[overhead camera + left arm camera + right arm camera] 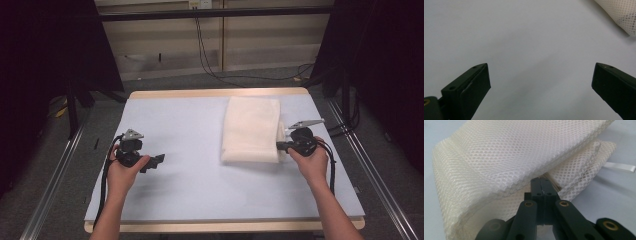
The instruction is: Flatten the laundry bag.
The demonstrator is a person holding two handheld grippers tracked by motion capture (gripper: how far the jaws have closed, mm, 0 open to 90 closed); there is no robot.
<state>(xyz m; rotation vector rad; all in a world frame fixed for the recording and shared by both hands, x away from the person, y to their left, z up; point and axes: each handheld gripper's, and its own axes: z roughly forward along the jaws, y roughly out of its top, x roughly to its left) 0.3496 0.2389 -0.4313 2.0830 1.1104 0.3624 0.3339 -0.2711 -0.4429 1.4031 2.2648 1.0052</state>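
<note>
Mesh cloth [251,129], folded, lies on the table [190,175] right of centre; its near right edge is pinched in the clenched right gripper [281,145]; the left gripper [159,160] rests released, well apart at near left; a lift to unfold is judged next.

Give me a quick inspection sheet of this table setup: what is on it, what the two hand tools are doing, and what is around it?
Surface: pale sheet covering a wood-edged table, flat.
Job's things: folded cream mesh bag on the far right part; a white ribbon tab sticks out of it.
Clutter: nothing seen.
Grippers: left gripper open over bare sheet, apart from the bag; right gripper shut on the bag's edge at its near right corner.
Cables: black cable trails from the left gripper; more black cables on the floor behind.
Surroundings: grey floor, black curtains both sides, pale wall panels behind.
</note>
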